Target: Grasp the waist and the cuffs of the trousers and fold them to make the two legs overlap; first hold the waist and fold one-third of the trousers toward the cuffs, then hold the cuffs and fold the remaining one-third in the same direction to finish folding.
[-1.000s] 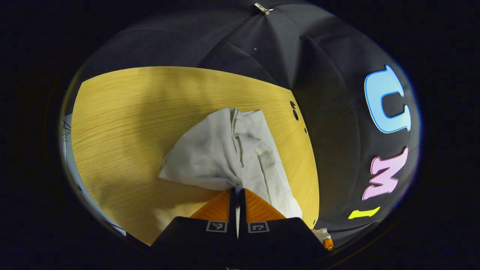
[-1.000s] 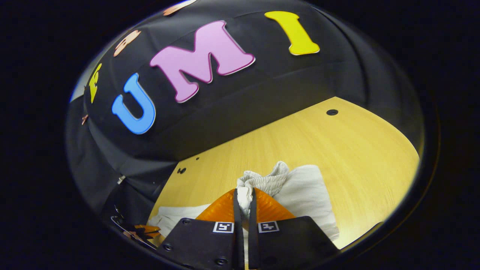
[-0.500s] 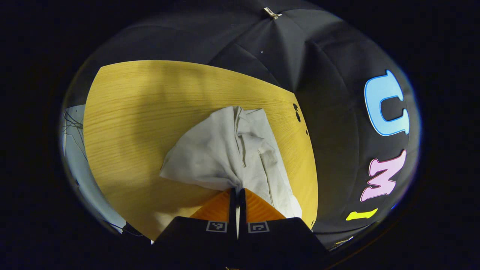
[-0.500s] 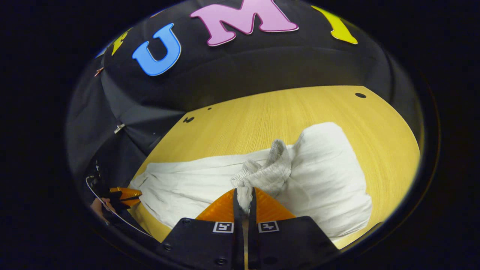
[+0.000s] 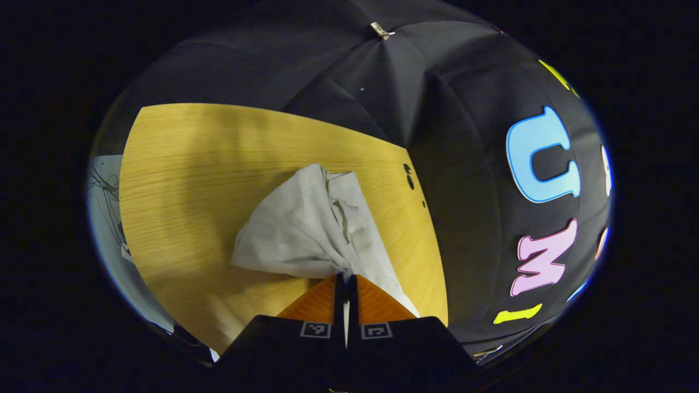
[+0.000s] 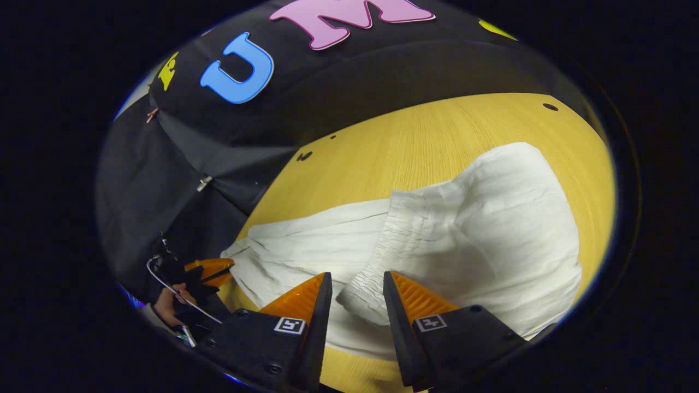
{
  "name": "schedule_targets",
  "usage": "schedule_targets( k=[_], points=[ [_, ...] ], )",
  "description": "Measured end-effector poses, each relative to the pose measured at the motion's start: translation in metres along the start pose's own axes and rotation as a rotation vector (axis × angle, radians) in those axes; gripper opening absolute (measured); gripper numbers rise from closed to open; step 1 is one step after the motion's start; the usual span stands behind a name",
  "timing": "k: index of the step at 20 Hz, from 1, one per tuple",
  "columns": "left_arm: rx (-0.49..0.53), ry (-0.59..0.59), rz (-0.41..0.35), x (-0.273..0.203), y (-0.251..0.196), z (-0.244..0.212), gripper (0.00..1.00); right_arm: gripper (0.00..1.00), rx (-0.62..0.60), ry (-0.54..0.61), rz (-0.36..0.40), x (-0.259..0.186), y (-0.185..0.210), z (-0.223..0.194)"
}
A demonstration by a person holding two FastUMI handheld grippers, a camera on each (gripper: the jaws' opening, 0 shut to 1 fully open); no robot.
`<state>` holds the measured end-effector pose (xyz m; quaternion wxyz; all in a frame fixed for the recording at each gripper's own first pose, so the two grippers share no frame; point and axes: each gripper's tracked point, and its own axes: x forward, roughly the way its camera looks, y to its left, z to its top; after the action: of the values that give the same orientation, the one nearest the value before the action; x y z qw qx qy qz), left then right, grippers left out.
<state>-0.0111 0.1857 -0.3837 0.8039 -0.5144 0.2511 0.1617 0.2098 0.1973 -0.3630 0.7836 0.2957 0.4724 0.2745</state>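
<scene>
— Two tools in play. Where does each stand?

— In the right gripper view the right tool (image 6: 357,284) has its fingers spread apart, with the gathered waist (image 6: 377,273) of the trousers (image 6: 491,229) lying between them, pressed by neither. In the left gripper view the left tool (image 5: 345,284) has its fingers pressed together, pinching a bunched end of the pale cloth (image 5: 306,229).

— And outward from there?

— From the right tool, the waist end lies folded over the legs, its ribbed edge running up and away from the fingers. The legs stretch off toward the left tool (image 6: 210,270), seen low on the left with a hand behind it. From the left tool, the cloth fans out from the pinch and lies crumpled across the tabletop (image 5: 191,180).

— How are the edges and the free room?

— The trousers lie on the wooden tabletop (image 6: 437,142). In the left gripper view there is broad bare wood to the left of the cloth and beyond it; on the right, the cloth comes near the tabletop's edge, by the black wall. In the right gripper view, bare wood runs between the trousers and the far edge.
</scene>
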Motion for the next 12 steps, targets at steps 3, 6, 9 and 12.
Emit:
schedule_targets(
  k=[3,6,9,12],
  points=[
    [0.004,-0.039,-0.065,-0.003,-0.029,0.007,0.06,0.60,0.056,-0.042,0.033,-0.027,0.001,0.015],
    [0.057,-0.056,-0.107,-0.006,-0.055,0.006,0.06,0.60,0.054,-0.076,0.018,-0.056,-0.013,0.028],
    [0.169,-0.062,-0.148,-0.006,-0.092,-0.004,0.06,0.60,0.053,-0.115,-0.009,-0.087,-0.035,0.045],
    [0.269,-0.046,-0.194,-0.003,-0.130,-0.027,0.05,0.60,0.097,-0.160,-0.027,-0.114,-0.059,0.060]
  ],
)
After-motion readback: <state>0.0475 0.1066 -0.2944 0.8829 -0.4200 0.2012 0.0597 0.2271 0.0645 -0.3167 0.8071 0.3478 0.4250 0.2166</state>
